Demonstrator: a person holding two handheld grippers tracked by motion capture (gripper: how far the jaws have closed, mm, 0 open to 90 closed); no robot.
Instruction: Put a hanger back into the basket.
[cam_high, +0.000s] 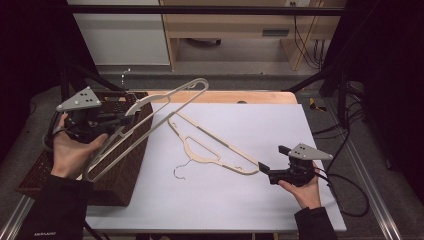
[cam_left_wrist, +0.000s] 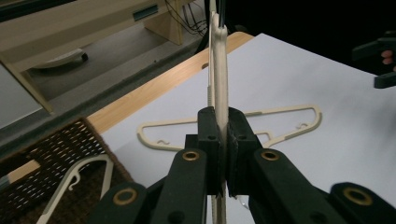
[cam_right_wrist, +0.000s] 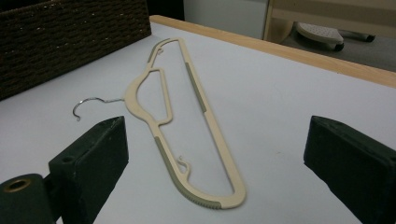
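My left gripper (cam_high: 126, 118) is shut on a cream plastic hanger (cam_high: 172, 97) and holds it tilted in the air over the dark wicker basket (cam_high: 131, 167). In the left gripper view the jaws pinch that hanger (cam_left_wrist: 218, 70) edge-on. A second cream hanger (cam_high: 210, 145) with a metal hook (cam_high: 179, 170) lies flat on the white table top (cam_high: 260, 205). My right gripper (cam_high: 273, 158) hovers just past that hanger's near end. Its jaws stand wide open with nothing between them. In the right gripper view the flat hanger (cam_right_wrist: 223, 144) lies ahead of my right gripper (cam_right_wrist: 217, 161).
The basket (cam_right_wrist: 70, 42) sits at the table's left side, and a pale hanger piece (cam_left_wrist: 86, 170) shows over its weave. A wooden strip (cam_high: 240, 96) borders the far edge. Wooden furniture (cam_high: 235, 30) stands behind. Cables (cam_high: 345, 185) trail at the right.
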